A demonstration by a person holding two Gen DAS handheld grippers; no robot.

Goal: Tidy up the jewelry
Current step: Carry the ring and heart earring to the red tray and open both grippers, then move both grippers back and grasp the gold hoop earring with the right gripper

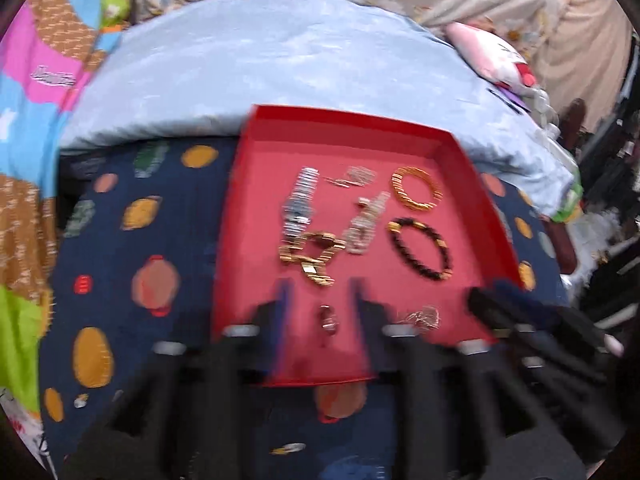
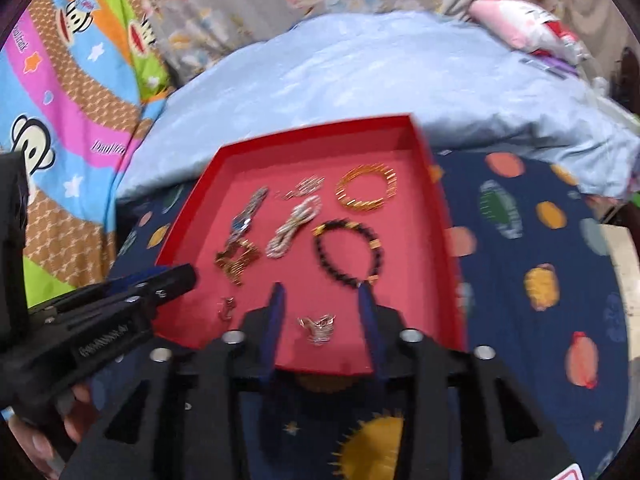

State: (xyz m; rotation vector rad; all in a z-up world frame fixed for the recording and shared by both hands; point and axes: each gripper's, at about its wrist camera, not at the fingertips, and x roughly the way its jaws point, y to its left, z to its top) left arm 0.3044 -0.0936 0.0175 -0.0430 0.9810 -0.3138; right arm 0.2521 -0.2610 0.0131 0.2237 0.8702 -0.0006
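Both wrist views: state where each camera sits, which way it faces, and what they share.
Left wrist: on the left gripper, angled down at the red tray; own fingers apart over a small ring, right gripper at right.
Right wrist: on the right gripper, angled down; fingers apart, left gripper and a hand at left.
Shared: tray, black bead bracelet.

Red tray (image 2: 436,216): stiff card, flat and matt inside. Gold bangle (image 2: 367,192): shiny metal with ridges. Dark bead bracelet (image 2: 348,254): smooth, glossy beads with little gold bits. Watch (image 1: 298,204): bright silver metal, shiny links. Gold chain (image 1: 314,256): glittery metal. Dark blue sheet with planets (image 2: 532,248): soft cloth, not shiny. Light blue quilt (image 1: 288,68): soft, a bit silky. Gripper frames: black plastic, matt, with shiny round metal bolts.
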